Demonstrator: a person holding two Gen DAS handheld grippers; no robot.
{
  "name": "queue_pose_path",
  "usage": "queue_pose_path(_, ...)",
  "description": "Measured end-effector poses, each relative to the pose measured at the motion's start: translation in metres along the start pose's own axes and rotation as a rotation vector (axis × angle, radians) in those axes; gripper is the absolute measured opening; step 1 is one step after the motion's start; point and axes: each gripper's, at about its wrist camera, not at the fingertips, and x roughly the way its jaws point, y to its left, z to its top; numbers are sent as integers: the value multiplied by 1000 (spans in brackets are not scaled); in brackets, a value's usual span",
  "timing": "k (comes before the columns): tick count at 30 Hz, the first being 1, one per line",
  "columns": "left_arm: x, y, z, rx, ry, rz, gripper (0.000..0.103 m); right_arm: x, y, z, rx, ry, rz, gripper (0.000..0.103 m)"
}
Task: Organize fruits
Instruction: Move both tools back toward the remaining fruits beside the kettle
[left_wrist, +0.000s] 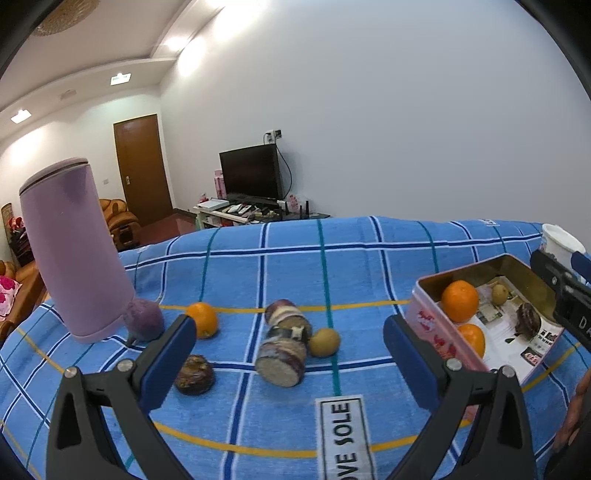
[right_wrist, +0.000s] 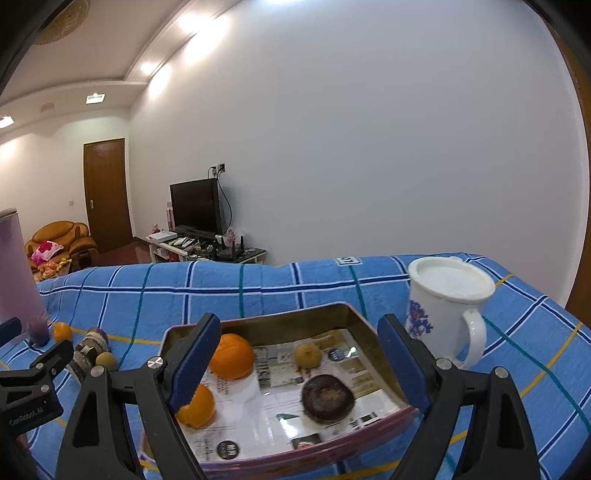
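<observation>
Left tongs (left_wrist: 290, 341) wide open, empty; loose fruits lie centre frame on the counter (left_wrist: 369, 266), dark fruit (left_wrist: 194, 374) nearest, beside the left finger. Right tongs (right_wrist: 297, 350) open, empty, over the tin (right_wrist: 258, 325).

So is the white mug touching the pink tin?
Apart. The right wrist view shows a strip of blue cloth between the white mug and the pink tin's far corner.

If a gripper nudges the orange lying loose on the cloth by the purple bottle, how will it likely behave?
The orange looks round and sits free, so it would probably roll, though the soft cloth may slow it. Its skin looks smooth, so flat pads could slip off-centre. It seems firm enough for a moderate squeeze.
</observation>
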Motion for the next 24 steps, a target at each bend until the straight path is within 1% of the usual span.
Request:
queue_pose_path(10, 3, 23, -2, -8, 15, 17, 103, 0, 35, -4, -12, 46, 42, 88)
queue_pose_path(19, 7, 54, -5, -27, 34, 47, 103, 0, 81, -8, -40, 82, 98, 88)
queue_pose_path(24, 14, 76, -6, -54, 56, 68, 103, 2, 106, -9, -67, 96, 124, 88)
